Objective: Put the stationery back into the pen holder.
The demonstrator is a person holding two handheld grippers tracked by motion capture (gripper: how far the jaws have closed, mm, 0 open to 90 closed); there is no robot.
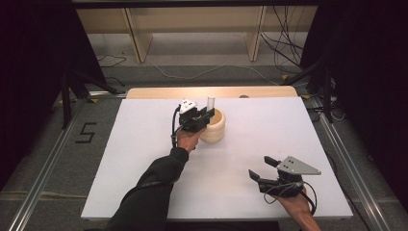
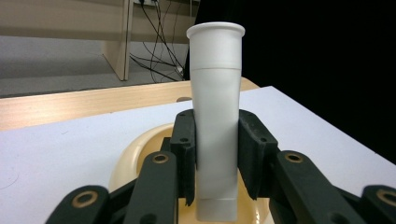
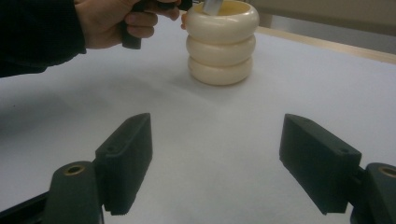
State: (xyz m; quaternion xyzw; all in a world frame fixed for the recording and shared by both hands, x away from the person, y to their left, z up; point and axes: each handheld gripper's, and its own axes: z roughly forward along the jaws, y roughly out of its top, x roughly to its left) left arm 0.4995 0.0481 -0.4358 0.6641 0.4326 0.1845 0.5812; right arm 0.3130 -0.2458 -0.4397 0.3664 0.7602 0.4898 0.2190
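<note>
Left hand-held gripper (image 2: 217,161) clamped around upright white plastic tube (image 2: 215,116) over cream ribbed ring-stacked holder (image 1: 214,126); right hand-held gripper (image 1: 260,169) wide open, empty, above white tabletop (image 1: 144,144).

Bench (image 1: 144,159): plain white top, no pattern, with a strip of light wood along the far edge.

Tube (image 2: 217,116): matte white throughout, unmarked.

Holder (image 1: 215,126): cream, glossy, built as three stacked rings; the inside is a slightly deeper yellow.

Left claw (image 1: 202,115): black, with brass-coloured rivets at the joints and a small white plate on top.

Right claw (image 1: 262,169): black pads, brass-coloured rivets, grey three-cornered plate on top.

Sleeve (image 1: 149,192): black.

Floor (image 1: 57,144): grey, marked with a black figure 5.

Shelf frame (image 1: 192,29): pale wood.
</note>
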